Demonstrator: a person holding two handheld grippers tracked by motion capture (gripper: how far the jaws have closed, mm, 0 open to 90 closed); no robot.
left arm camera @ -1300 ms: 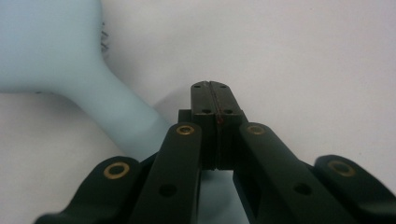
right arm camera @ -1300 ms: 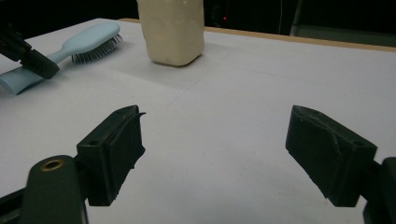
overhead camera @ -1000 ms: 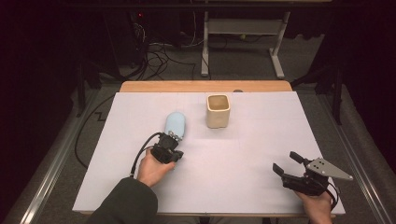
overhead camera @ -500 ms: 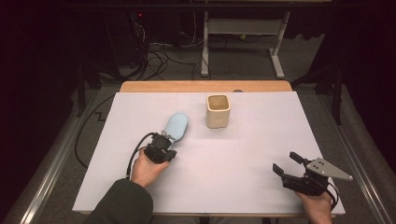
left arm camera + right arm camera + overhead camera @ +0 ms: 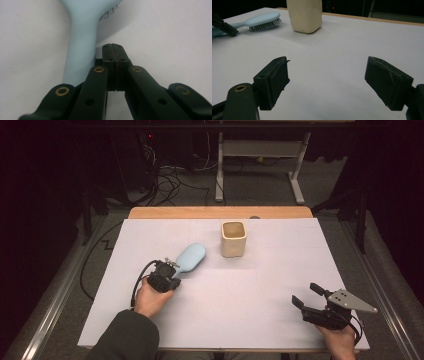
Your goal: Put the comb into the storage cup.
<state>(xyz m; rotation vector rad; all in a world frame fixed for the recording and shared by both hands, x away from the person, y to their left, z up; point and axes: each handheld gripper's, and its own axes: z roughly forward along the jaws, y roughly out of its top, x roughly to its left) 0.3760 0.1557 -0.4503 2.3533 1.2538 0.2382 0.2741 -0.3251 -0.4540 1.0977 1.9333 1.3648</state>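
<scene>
Left gripper fully closed, holding nothing, brush handle just beside its tips. Right gripper wide open, empty, cup far ahead.

The pale blue hairbrush lies flat, bristles down, just left of the cream cup, its handle angled toward the bench's near-left side.
</scene>
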